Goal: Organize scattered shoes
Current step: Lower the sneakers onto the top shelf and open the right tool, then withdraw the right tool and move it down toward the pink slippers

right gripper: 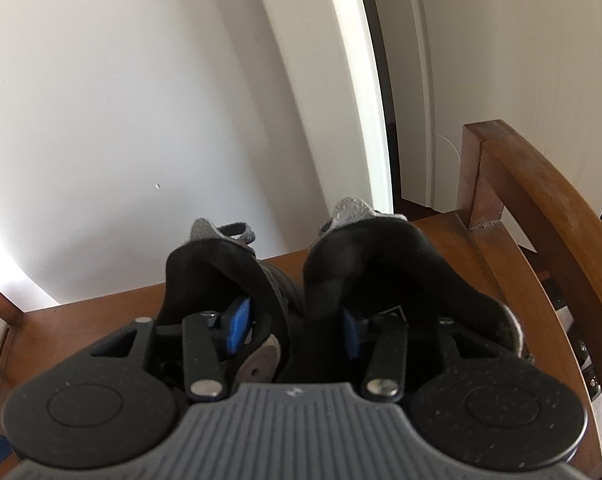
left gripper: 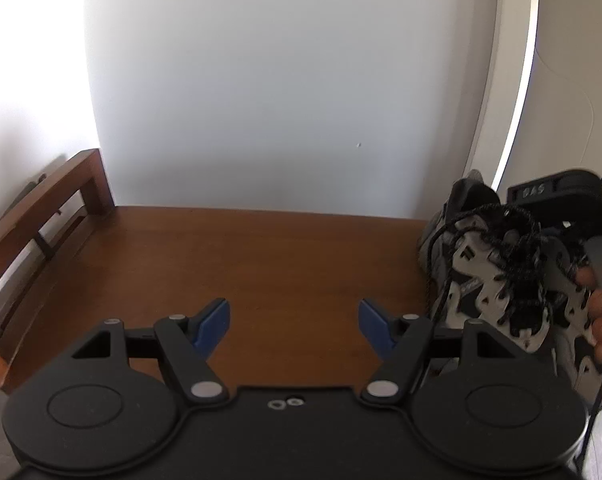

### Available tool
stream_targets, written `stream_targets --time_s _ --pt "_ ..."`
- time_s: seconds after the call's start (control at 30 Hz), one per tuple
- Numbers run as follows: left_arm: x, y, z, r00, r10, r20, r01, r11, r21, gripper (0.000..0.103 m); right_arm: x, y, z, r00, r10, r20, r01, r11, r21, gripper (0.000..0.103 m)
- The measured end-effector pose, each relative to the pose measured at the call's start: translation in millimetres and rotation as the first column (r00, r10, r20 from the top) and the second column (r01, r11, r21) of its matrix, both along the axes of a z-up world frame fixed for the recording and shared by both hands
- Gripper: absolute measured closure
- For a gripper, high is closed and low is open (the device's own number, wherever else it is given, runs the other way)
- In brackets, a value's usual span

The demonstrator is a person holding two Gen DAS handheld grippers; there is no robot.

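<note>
Daylight glare upper left; fisheye edges bent; foreground soft.

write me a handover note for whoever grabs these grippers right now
Left gripper: open, empty, above the bench.
Right gripper: one finger inside each of the two shoes, their inner walls between the jaws; can't tell whether the pads press.
Shoes: side by side at the bench's right end, toes toward the wall, apparently resting on it.
Done: this pair looks placed.
Left: draw the right gripper clear; no other shoes in view, so look around.
</note>
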State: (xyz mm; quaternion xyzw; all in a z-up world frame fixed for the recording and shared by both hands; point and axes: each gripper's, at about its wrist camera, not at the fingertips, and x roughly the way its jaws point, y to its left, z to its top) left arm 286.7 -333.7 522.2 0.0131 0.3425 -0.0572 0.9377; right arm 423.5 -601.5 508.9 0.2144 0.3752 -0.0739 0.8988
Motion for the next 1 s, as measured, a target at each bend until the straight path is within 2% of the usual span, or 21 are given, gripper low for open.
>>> stream_targets --time_s 0.1,0.23,0.33,0.43,0.5,0.57,0.6,0.73,0.83,1.0 --pt "-4.4 9.1 1.0 1.0 -0.004 -0.007 0.004 1.0 -0.002 0.032 -15.9 1.1 13.6 0.999 -0.012 0.046 0.012 1.0 0.0 0.037" --pt "-10.7 19.7 5.3 1.0 -0.021 -0.011 0.021 1.0 0.002 0.032 -48.1 5.4 29.2 0.995 -0.042 0.096 0.043 0.999 -0.007 0.027" --pt "-16.2 28.0 6.9 0.999 -0.037 -0.024 0.038 0.999 0.006 0.031 -85.9 7.3 36.4 0.985 -0.074 0.158 0.071 0.997 0.029 0.027" --pt "-21.4 35.9 5.7 0.997 -0.058 -0.041 0.059 0.998 0.031 0.031 -134.6 19.9 42.8 0.97 -0.106 0.218 0.109 0.994 -0.002 0.018" --pt "-24.2 40.7 4.3 0.996 -0.07 -0.057 0.073 0.997 0.04 0.031 -174.8 31.5 45.2 0.956 -0.144 0.255 0.146 0.989 0.011 0.015" --pt "-27.9 45.0 1.7 0.993 -0.084 -0.081 0.088 0.995 0.045 0.031 -206.9 43.6 46.0 0.942 -0.193 0.273 0.196 0.981 0.018 0.005" --pt "-30.7 46.5 0.4 0.992 -0.093 -0.088 0.097 0.994 0.047 0.031 -221.9 50.1 45.9 0.936 -0.215 0.279 0.217 0.976 0.025 0.005" --pt "-41.1 46.5 -4.0 0.985 -0.132 -0.106 0.139 0.989 0.056 0.031 -258.2 70.7 38.5 0.938 -0.21 0.277 0.201 0.978 0.062 0.001" --pt "-51.1 44.9 -6.6 0.98 -0.16 -0.117 0.168 0.984 0.064 0.031 -268.7 84.3 30.2 0.95 -0.173 0.259 0.169 0.985 0.039 0.001" --pt "-71.7 42.0 -11.7 0.976 -0.168 -0.137 0.181 0.98 0.082 0.031 -279.8 99.9 3.8 0.988 -0.119 0.098 0.115 0.992 0.043 0.001"
